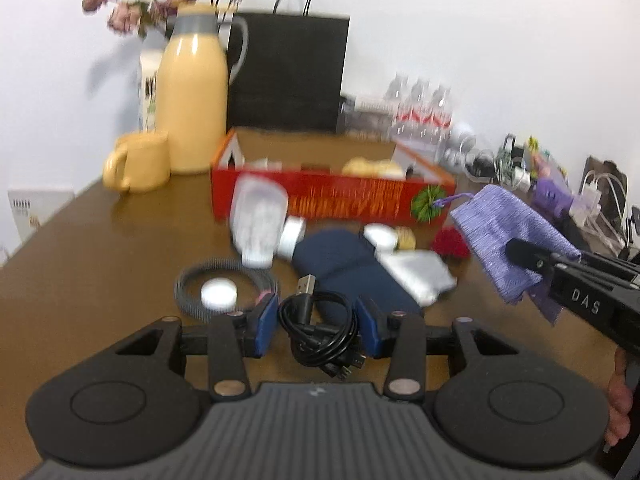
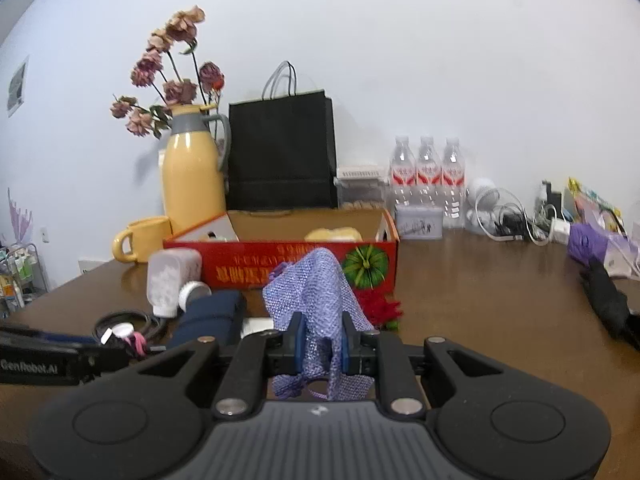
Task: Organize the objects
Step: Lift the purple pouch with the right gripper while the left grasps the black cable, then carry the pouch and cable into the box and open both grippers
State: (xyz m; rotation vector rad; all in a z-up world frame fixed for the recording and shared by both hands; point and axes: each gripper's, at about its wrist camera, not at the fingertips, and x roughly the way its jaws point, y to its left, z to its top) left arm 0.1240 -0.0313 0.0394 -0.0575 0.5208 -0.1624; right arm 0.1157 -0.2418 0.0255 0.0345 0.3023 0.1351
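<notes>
My right gripper [image 2: 320, 344] has its jaws clamped on the purple mesh pouch [image 2: 316, 292], held above the surface, red box [image 2: 280, 268] straight ahead. Left gripper [image 1: 316, 326]: jaws apart, straddling the coiled black cable [image 1: 320, 328]. Only the left view shows that cable.

At the back of my table I see a yellow jug [image 2: 195, 176] with dried flowers [image 2: 170, 68] behind it, a yellow mug [image 2: 142, 239] beside it, a black paper bag [image 2: 282, 152], and three water bottles [image 2: 427, 176] near the wall.
</notes>
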